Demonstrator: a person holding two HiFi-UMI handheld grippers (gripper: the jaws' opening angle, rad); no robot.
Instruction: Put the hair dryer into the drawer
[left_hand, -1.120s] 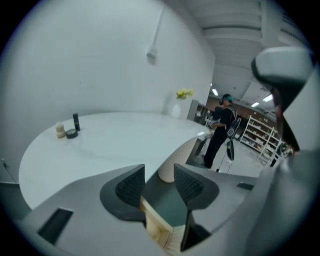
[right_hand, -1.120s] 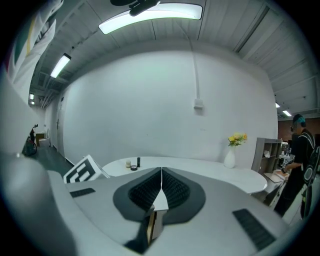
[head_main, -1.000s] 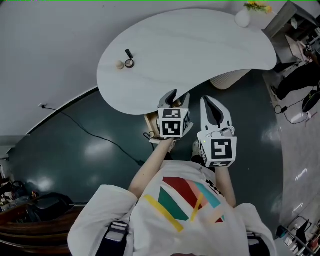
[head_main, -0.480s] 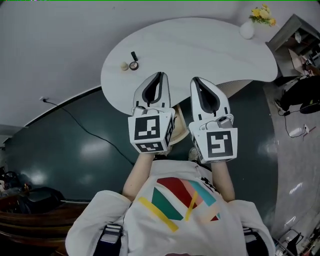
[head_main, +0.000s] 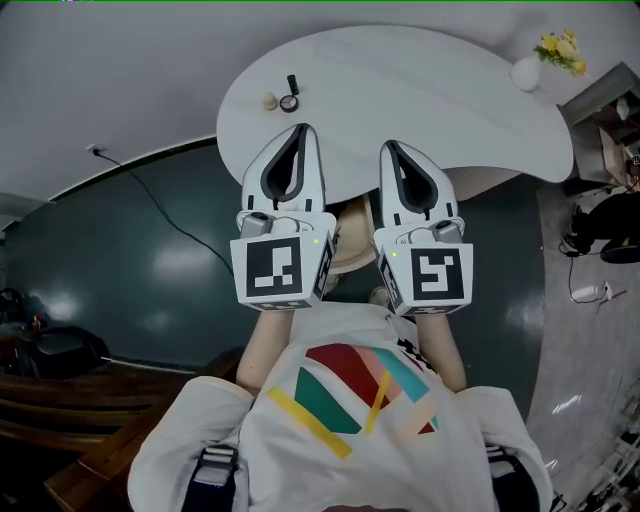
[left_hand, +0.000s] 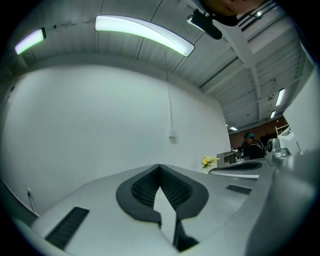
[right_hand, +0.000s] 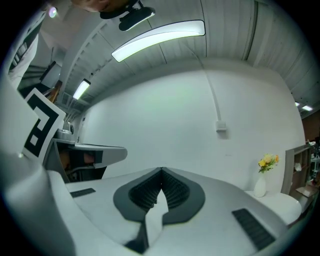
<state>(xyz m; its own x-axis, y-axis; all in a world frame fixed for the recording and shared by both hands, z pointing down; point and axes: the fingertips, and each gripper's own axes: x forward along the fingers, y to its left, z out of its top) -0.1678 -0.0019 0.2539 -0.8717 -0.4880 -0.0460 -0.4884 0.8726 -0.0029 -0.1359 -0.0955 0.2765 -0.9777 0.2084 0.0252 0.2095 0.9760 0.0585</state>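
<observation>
No hair dryer shows in any view. My left gripper (head_main: 300, 129) and right gripper (head_main: 388, 146) are held up side by side, pointing level over the near edge of the white curved table (head_main: 420, 90). In the left gripper view the left gripper (left_hand: 159, 166) has its dark pads meeting at the tips with nothing between them. The right gripper (right_hand: 161, 170) is shut and empty in the same way. Between the two grippers, under the table edge, a pale wooden piece (head_main: 352, 243) peeks out; I cannot tell whether it is the drawer.
Small items (head_main: 287, 100) lie near the table's far left edge. A white vase with yellow flowers (head_main: 527, 72) stands at its far right. A black cable (head_main: 160, 205) runs across the dark green floor to a wall socket (head_main: 95, 150). Dark wooden furniture (head_main: 60, 390) sits at lower left.
The left gripper rose from low beside the wooden piece under the table to level with the right one, and its jaws closed. The right gripper also rose a little.
</observation>
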